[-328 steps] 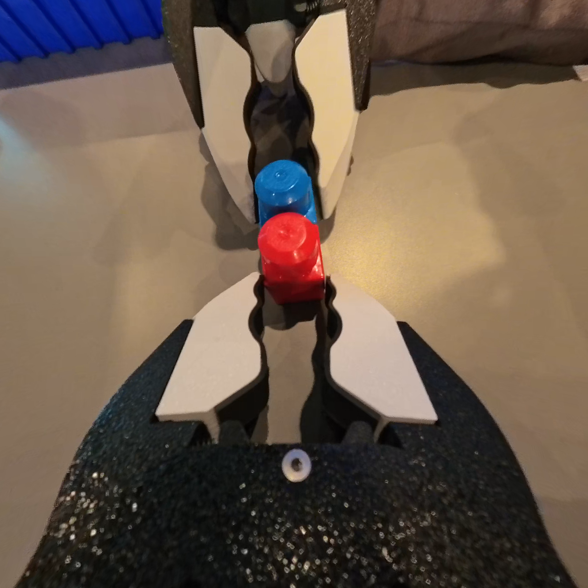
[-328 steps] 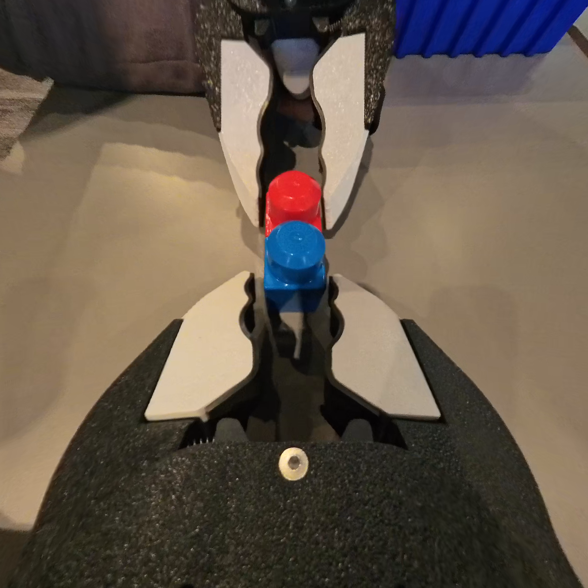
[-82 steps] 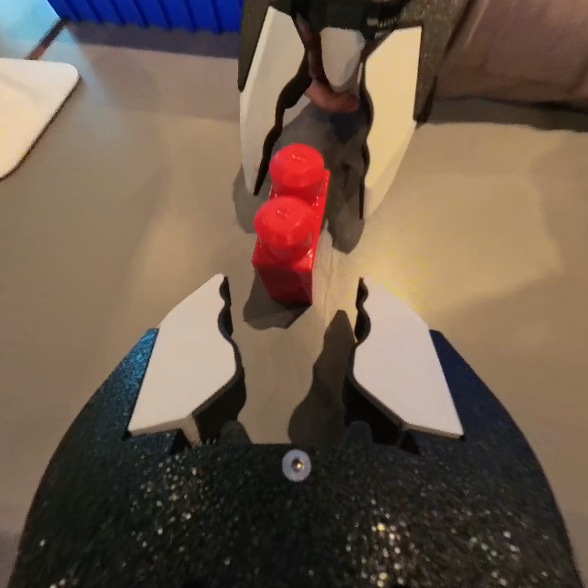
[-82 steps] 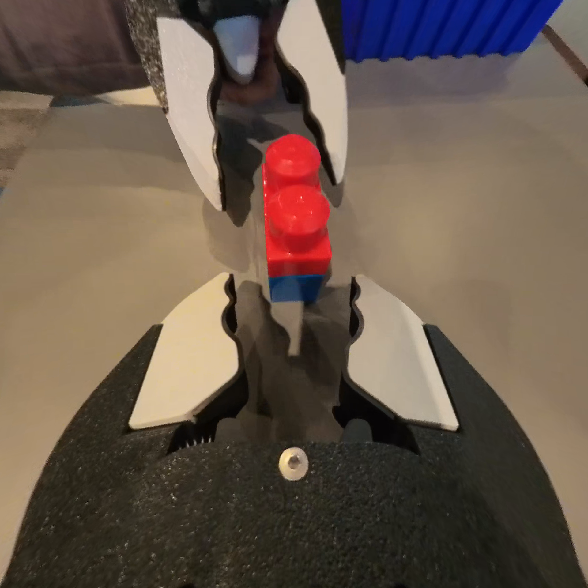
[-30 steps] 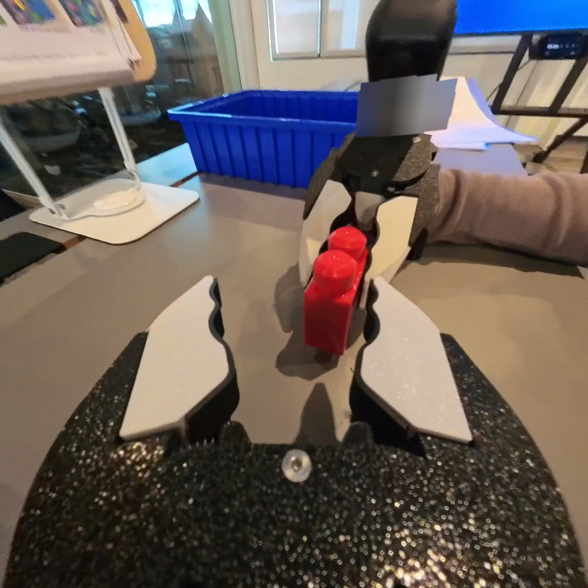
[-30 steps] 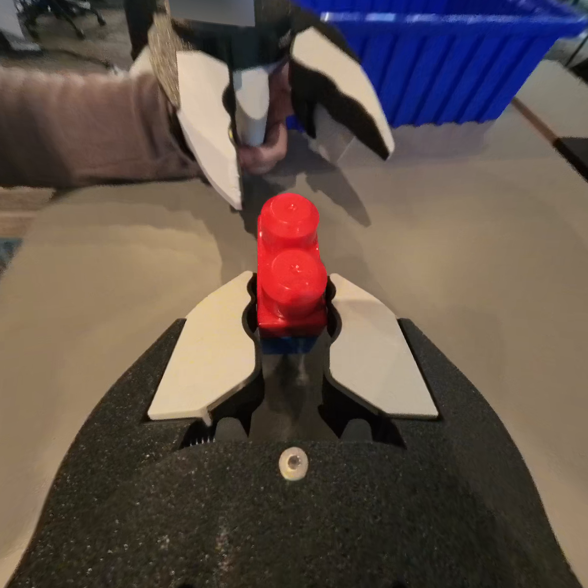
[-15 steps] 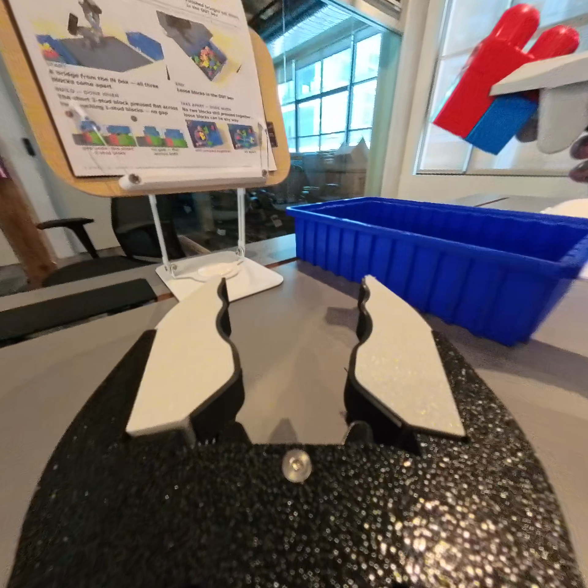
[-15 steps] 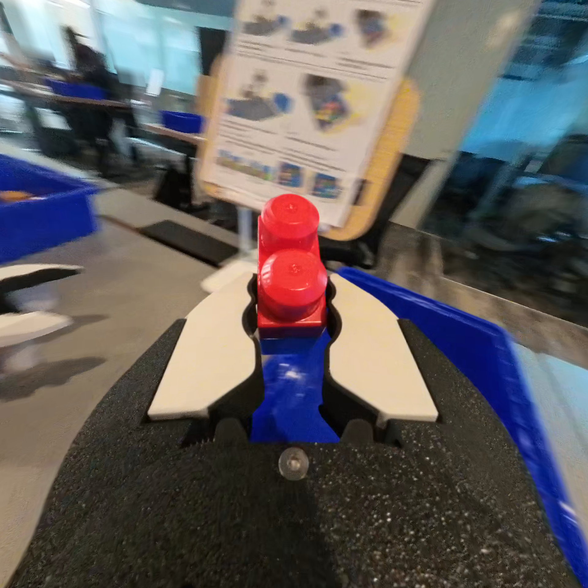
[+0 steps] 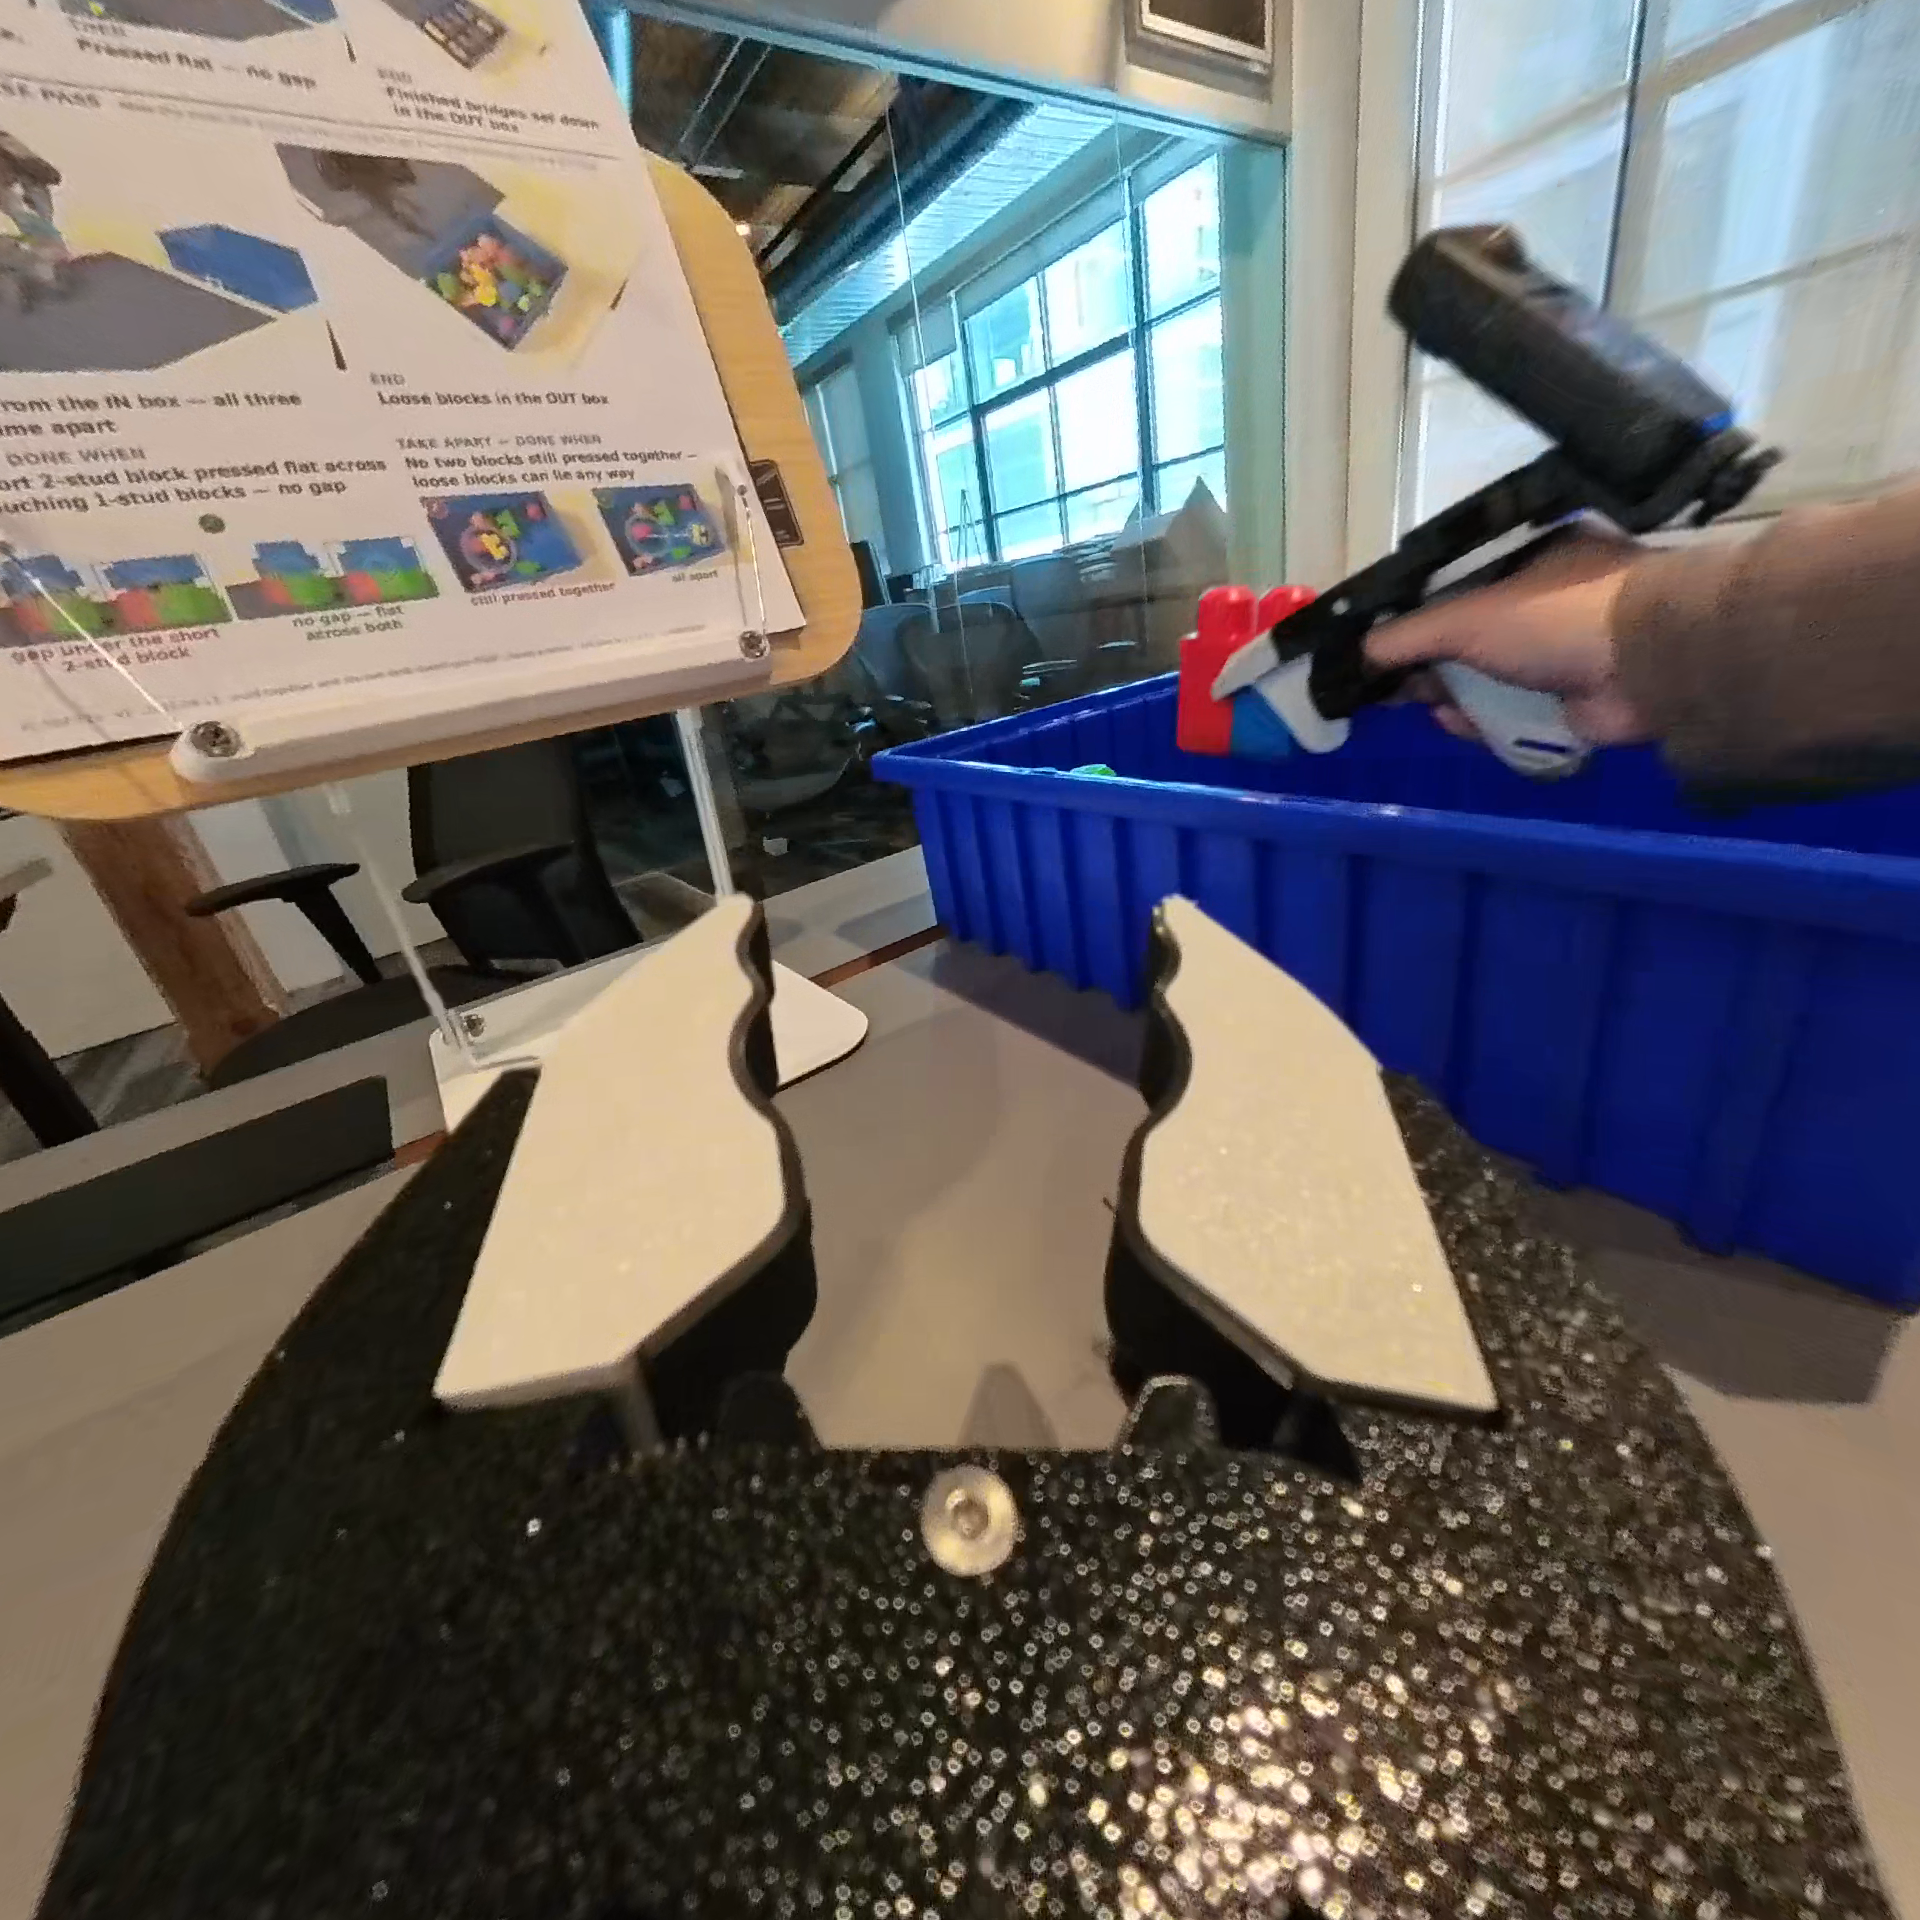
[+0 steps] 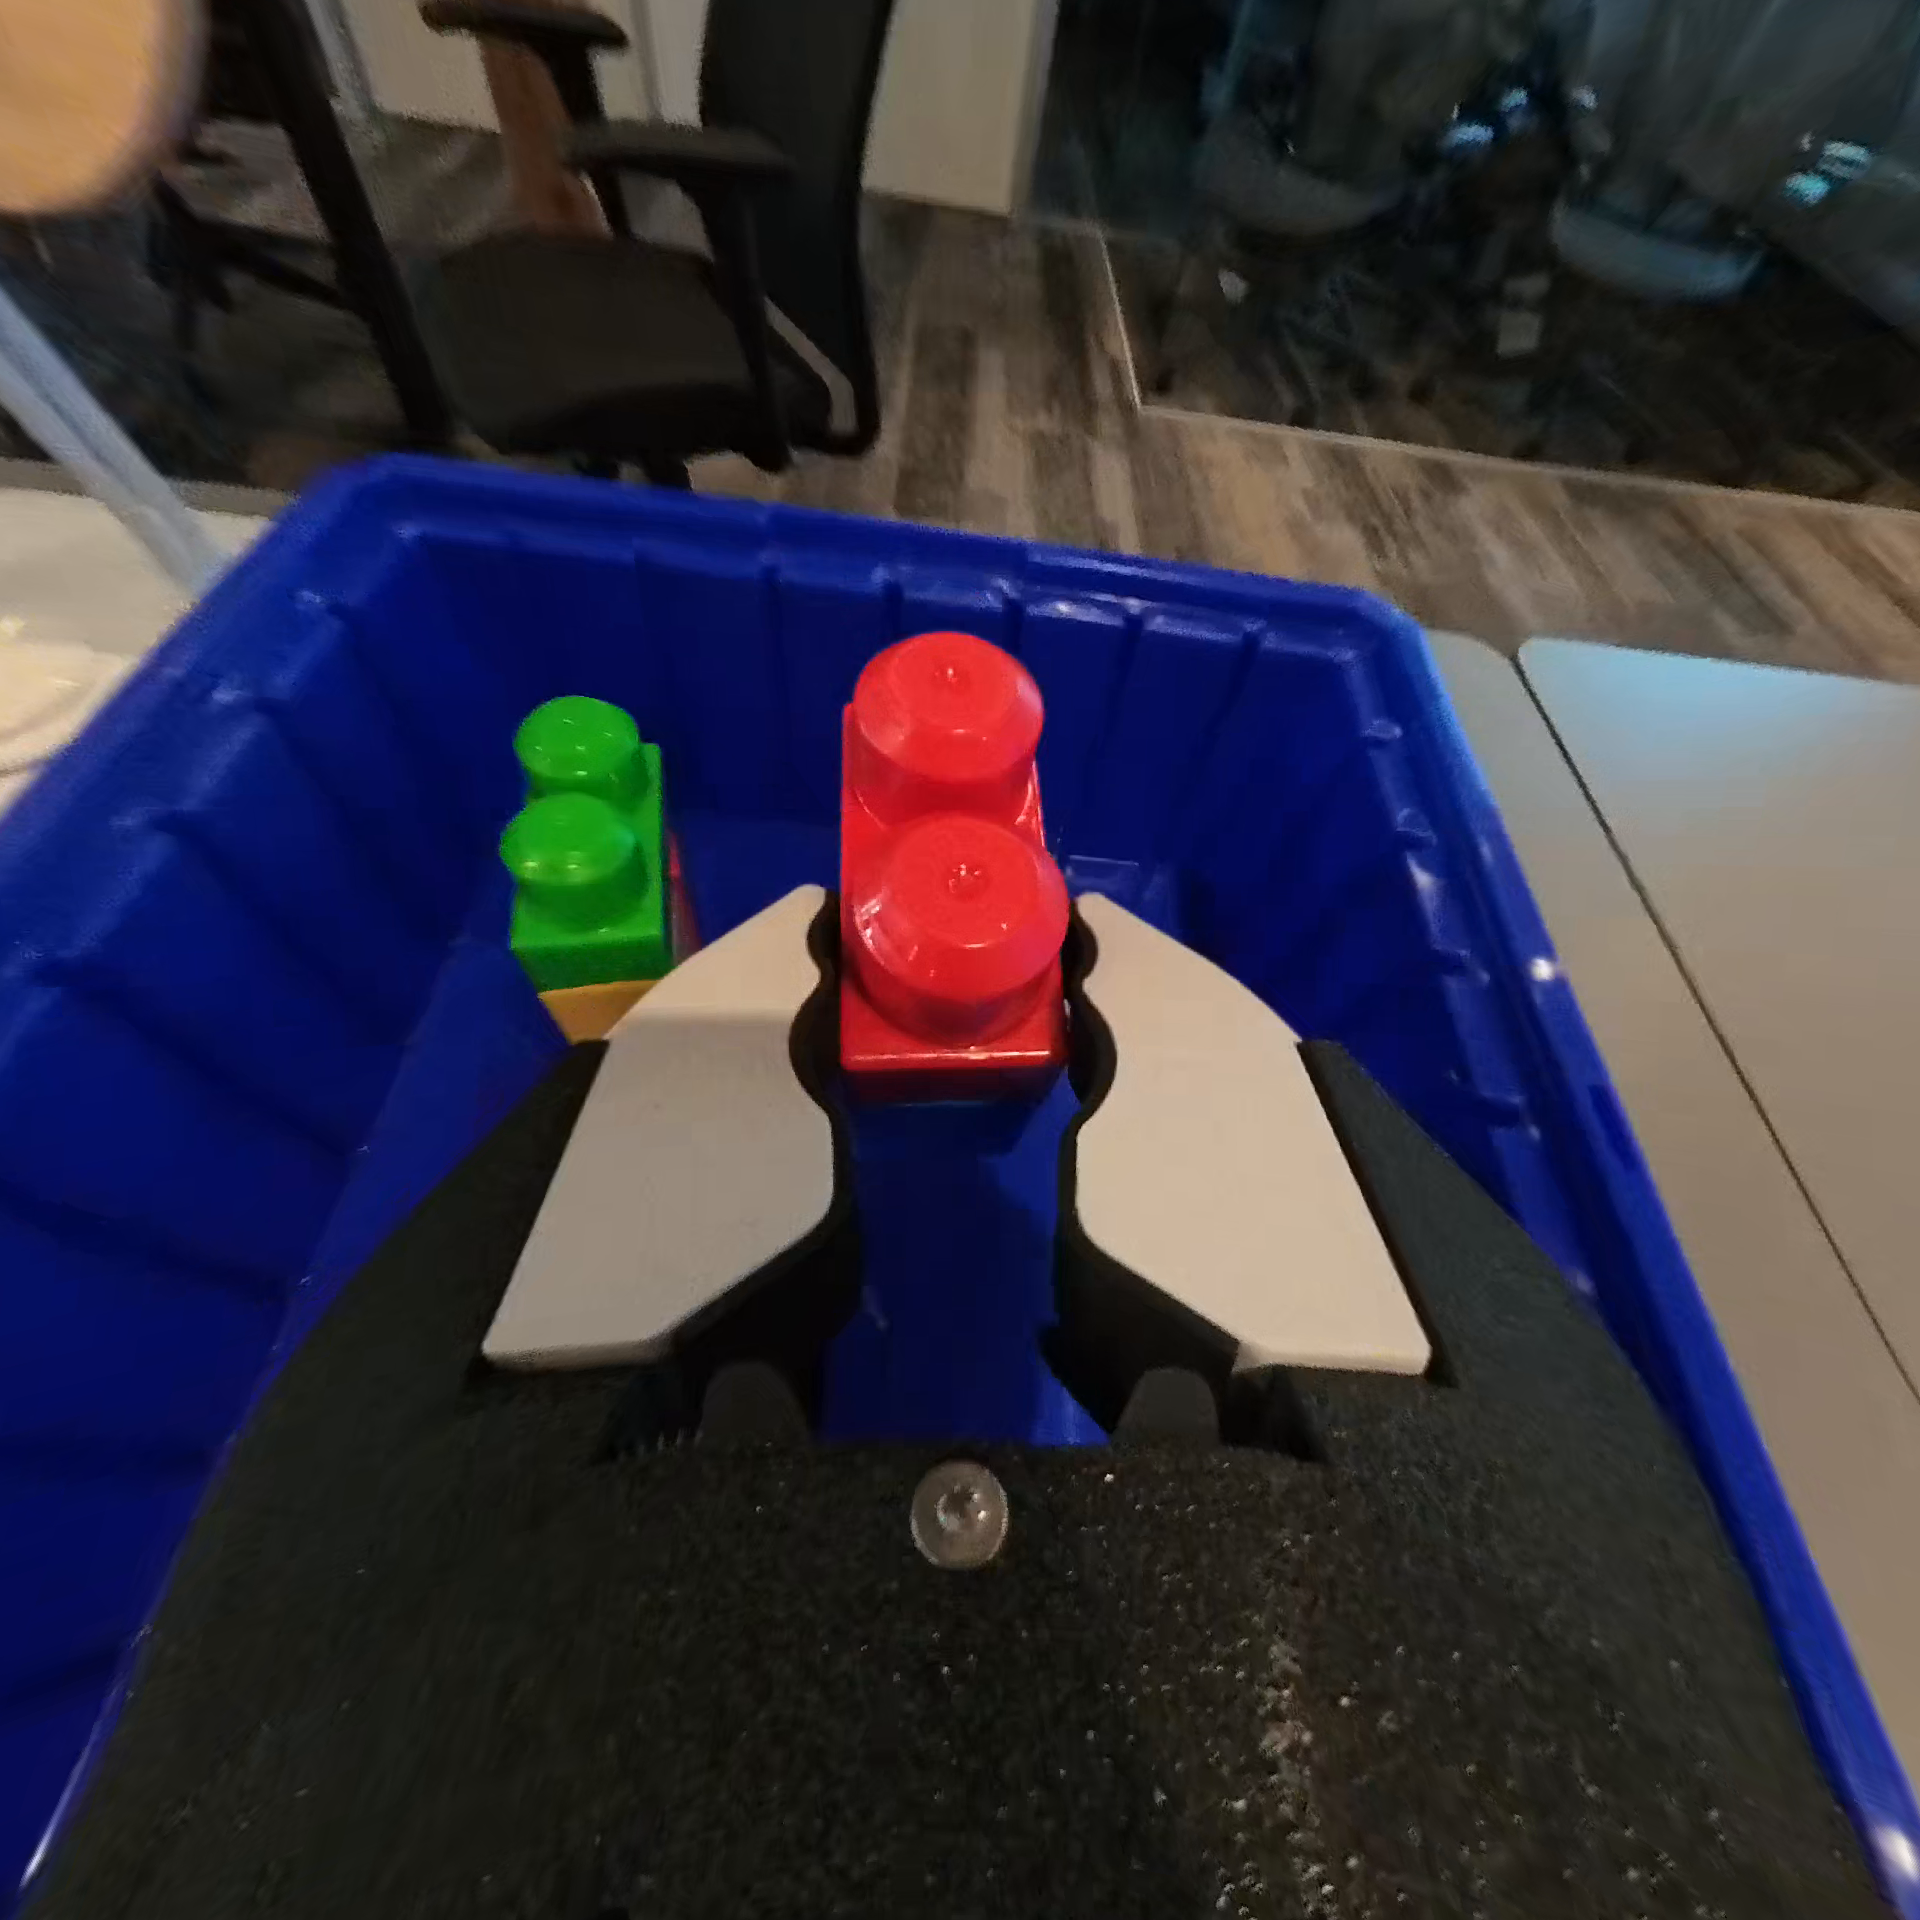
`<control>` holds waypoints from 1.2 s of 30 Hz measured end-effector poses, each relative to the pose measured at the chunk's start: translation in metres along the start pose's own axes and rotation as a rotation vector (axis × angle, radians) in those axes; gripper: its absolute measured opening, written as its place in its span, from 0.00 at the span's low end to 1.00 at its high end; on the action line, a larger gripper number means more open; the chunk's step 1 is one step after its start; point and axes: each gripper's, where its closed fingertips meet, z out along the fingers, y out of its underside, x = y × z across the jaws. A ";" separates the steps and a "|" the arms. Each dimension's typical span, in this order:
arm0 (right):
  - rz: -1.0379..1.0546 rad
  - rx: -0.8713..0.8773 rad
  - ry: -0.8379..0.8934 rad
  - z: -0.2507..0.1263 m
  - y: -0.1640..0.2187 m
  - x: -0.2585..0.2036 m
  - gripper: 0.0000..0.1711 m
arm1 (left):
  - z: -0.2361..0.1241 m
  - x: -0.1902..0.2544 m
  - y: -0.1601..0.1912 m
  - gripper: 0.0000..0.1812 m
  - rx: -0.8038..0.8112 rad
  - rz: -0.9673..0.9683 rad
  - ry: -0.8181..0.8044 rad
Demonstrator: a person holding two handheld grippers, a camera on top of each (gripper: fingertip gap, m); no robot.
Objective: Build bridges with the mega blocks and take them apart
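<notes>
My right gripper [image 10: 951, 935] is shut on a red two-stud block [image 10: 951, 862] with a blue block under it, mostly hidden between the fingers. It holds this bridge inside the blue bin [image 10: 260, 790], above its floor. A green two-stud block [image 10: 587, 852] on yellow and red blocks stands in the bin to the left. In the left wrist view the red block [image 9: 1210, 665] and blue block [image 9: 1262, 727] show in the right gripper [image 9: 1257, 675] over the blue bin [image 9: 1455, 935]. My left gripper [image 9: 961, 935] is open and empty above the grey table [image 9: 956, 1195].
An instruction sheet on a wooden board [image 9: 343, 364] stands on a white base [image 9: 821, 1029] at the left, beside the bin. Office chairs [image 10: 582, 301] stand beyond the table's edge. A person's hand and sleeve [image 9: 1662, 644] hold the right gripper. The gap from one gripper's tips to the other's is roughly 35 centimetres.
My right gripper has lifted the red and blue bridge off the table, swung it over and lowered it into the blue bin. My left gripper stayed open and turned toward the bin.
</notes>
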 end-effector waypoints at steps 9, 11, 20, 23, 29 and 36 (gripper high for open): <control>0.006 -0.117 0.011 0.055 0.029 -0.013 0.23 | 0.002 0.006 0.004 0.36 -0.028 0.019 0.025; 0.034 -0.124 -0.006 0.059 0.032 -0.017 0.24 | 0.003 0.006 0.005 0.36 -0.029 0.015 0.027; 0.036 -0.112 0.033 0.067 0.036 -0.018 0.24 | 0.003 0.008 0.006 0.35 -0.040 0.009 0.035; 0.038 -0.125 0.036 0.067 0.037 -0.017 0.24 | 0.003 0.007 0.007 0.35 -0.043 0.005 0.031; 0.025 -0.155 0.020 0.061 0.038 -0.016 0.35 | 0.003 0.006 0.008 0.35 -0.048 -0.016 0.031; 0.005 -0.119 0.018 0.027 0.022 -0.008 0.35 | 0.003 0.005 0.008 0.35 -0.046 -0.026 0.029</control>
